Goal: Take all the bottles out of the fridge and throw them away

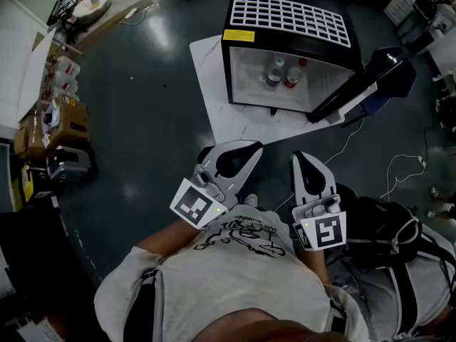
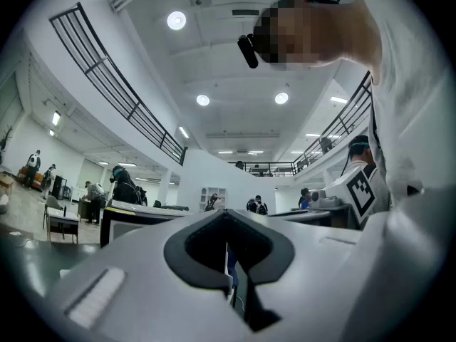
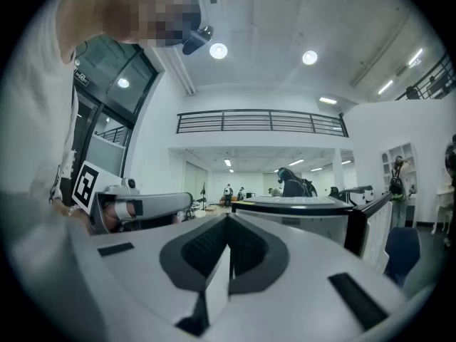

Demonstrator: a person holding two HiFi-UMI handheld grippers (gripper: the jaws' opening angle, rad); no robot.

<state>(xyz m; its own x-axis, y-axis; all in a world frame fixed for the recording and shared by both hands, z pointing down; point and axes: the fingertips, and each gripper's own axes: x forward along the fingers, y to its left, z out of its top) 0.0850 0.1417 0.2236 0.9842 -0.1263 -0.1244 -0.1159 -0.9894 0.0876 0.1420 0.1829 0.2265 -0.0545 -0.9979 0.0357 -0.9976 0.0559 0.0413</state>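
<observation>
Holding both grippers in front of the fridge (image 1: 288, 48) | left gripper (image 1: 229, 152): fingers (image 2: 203, 244) closed together, nothing between | right gripper (image 1: 305, 161): fingers (image 3: 206, 251) closed, empty | bottles (image 1: 283, 73): upright inside fridge, door (image 1: 363, 84) swung open
</observation>
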